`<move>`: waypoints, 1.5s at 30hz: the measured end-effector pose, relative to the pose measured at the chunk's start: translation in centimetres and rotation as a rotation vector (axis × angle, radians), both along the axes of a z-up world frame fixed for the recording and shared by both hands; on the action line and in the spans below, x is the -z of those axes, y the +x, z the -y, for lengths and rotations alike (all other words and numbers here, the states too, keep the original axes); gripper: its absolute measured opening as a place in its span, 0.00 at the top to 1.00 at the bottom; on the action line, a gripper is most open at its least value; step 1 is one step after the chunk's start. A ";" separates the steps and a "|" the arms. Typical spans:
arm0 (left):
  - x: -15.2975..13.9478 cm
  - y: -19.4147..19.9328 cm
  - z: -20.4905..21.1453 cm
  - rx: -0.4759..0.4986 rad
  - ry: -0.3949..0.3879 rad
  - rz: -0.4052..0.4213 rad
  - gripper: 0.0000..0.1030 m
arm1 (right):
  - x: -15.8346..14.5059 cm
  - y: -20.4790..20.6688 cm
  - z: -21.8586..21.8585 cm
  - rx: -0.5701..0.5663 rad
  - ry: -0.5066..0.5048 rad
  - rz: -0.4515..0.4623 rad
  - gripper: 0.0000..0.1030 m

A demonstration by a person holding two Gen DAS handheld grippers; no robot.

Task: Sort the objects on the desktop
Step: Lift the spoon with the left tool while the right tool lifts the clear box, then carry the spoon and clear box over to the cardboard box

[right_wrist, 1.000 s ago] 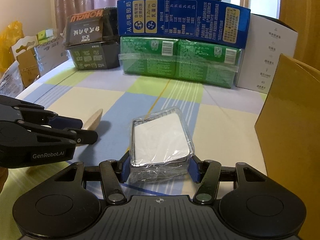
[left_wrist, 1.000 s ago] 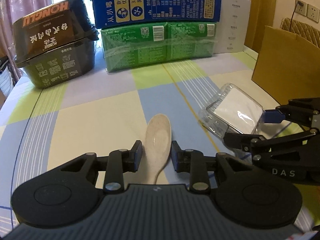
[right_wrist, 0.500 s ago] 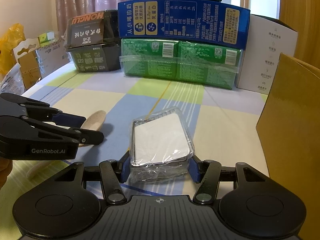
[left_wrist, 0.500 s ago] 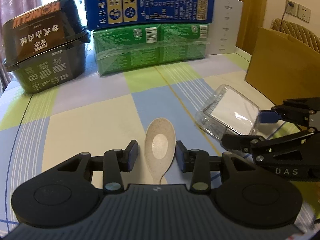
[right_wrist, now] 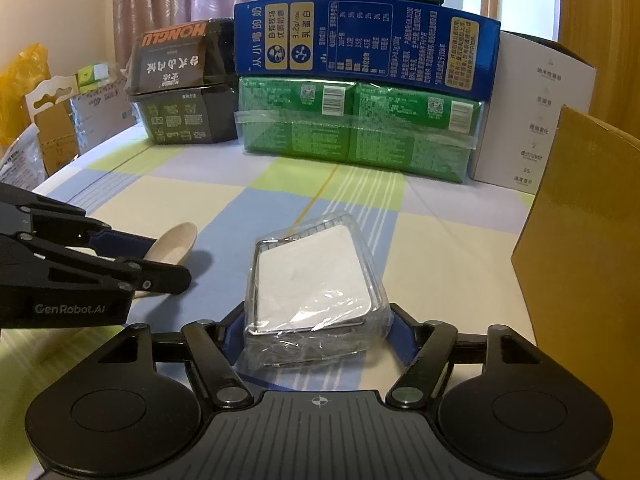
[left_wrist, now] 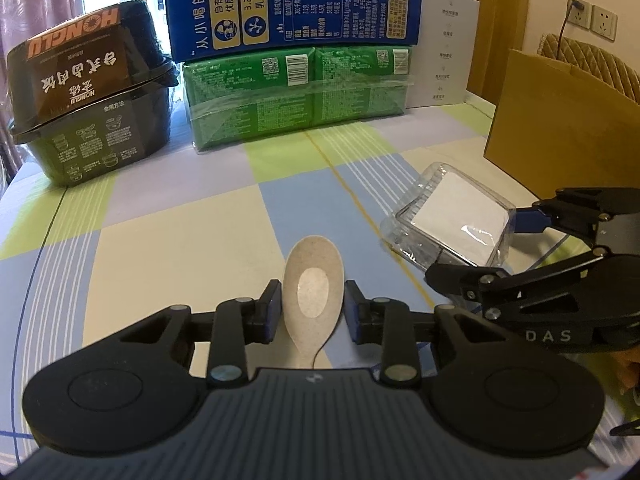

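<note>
I am holding the left tool (left_wrist: 308, 307) around a beige spoon (left_wrist: 313, 294), its pads pressing the bowl's sides, with the bowl pointing toward twelve o'clock and lifted off the checked bench (left_wrist: 160, 240). At three o'clock from it, my right tool (right_wrist: 316, 330) is gripping a clear plastic box (right_wrist: 316, 284) holding a white card, tilted upward. Stacked green and blue cartons (right_wrist: 360, 80) are standing at twelve o'clock, a brown paper bag (right_wrist: 580, 220) at three.

1. "HONGLU", printed upside down, on the black food tub (left_wrist: 86, 92), far ahead and left of the jaws.
2. "3.2g/100mL" on the blue carton (left_wrist: 294, 10), straight ahead.
3. "DAS" on the right gripper (left_wrist: 472, 256).
4. "GenRobot.AI" on the left gripper (right_wrist: 168, 258).
</note>
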State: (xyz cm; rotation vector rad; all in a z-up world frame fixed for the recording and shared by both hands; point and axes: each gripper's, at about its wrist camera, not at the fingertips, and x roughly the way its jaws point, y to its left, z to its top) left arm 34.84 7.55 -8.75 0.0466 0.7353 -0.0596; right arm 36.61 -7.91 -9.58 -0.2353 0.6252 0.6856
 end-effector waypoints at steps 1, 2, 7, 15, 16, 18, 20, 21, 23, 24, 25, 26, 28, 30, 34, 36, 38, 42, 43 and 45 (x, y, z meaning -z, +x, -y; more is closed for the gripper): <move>0.0 0.0 0.0 0.001 0.002 0.000 0.73 | 0.0 0.0 -0.1 -0.003 -0.001 0.001 0.35; 0.0 -0.1 0.0 -0.002 0.006 0.000 0.73 | 0.0 0.1 -0.1 -0.006 -0.002 0.002 0.35; 0.0 -0.4 0.1 -0.022 0.026 0.015 0.67 | -0.1 -0.2 -0.4 -0.009 -0.006 0.007 0.47; -0.2 -0.8 1.2 -0.018 0.071 0.017 0.74 | -0.6 -0.7 -0.6 0.006 -0.024 -0.004 0.49; -0.2 -0.9 1.3 -0.017 0.074 0.015 0.74 | -0.7 -0.8 -0.5 0.008 -0.024 -0.005 0.49; -0.4 -1.4 1.4 -0.033 0.059 0.009 0.74 | -0.9 -1.1 -0.3 0.015 -0.026 -0.011 0.49; -0.7 -2.1 1.2 -0.058 0.017 0.009 0.74 | -1.2 -1.4 -0.1 0.019 -0.026 -0.014 0.49; -0.8 -2.4 1.2 -0.070 0.006 0.010 0.74 | -1.3 -1.6 0.0 0.021 -0.025 -0.016 0.49; -1.2 -3.2 1.2 -0.087 -0.015 0.012 0.74 | -1.6 -2.1 0.3 0.024 -0.023 -0.019 0.49; -1.4 -3.6 1.2 -0.095 -0.024 0.011 0.74 | -1.8 -2.4 0.4 0.024 -0.021 -0.020 0.49; -1.6 -4.1 1.3 -0.104 -0.034 0.010 0.74 | -2.1 -2.8 0.5 0.023 -0.020 -0.022 0.49; -1.8 -4.5 1.3 -0.112 -0.041 0.009 0.74 | -2.3 -3.2 0.7 0.023 -0.018 -0.023 0.49; -2.2 -5.4 1.5 -0.126 -0.054 0.004 0.74 | -2.8 -4.1 1.1 0.031 -0.012 -0.028 0.49; -2.7 -6.4 1.7 -0.145 -0.068 -0.003 0.74 | -3.4 -4.9 1.6 0.043 -0.001 -0.036 0.49; -3.8 -8.9 2.3 -0.178 -0.090 -0.014 0.74 | -4.7 -7.1 2.8 0.068 0.025 -0.055 0.49; -4.5 -10.1 2.7 -0.197 -0.096 -0.019 0.74 | -5.2 -8.4 3.5 0.065 0.026 -0.056 0.49; -5.1 -11.4 3.1 -0.215 -0.108 -0.023 0.74 | -5.8 -9.7 4.3 0.065 0.027 -0.057 0.49; -6.3 -14.0 4.4 -0.231 -0.115 -0.026 0.74 | -7.1 -12.0 6.4 0.104 0.053 -0.098 0.49; -6.6 -14.6 4.8 -0.233 -0.117 -0.027 0.74 | -7.5 -12.6 6.9 0.110 0.062 -0.104 0.49; -7.2 -15.9 5.8 -0.236 -0.115 -0.035 0.74 | -8.4 -13.9 7.9 0.124 0.084 -0.112 0.49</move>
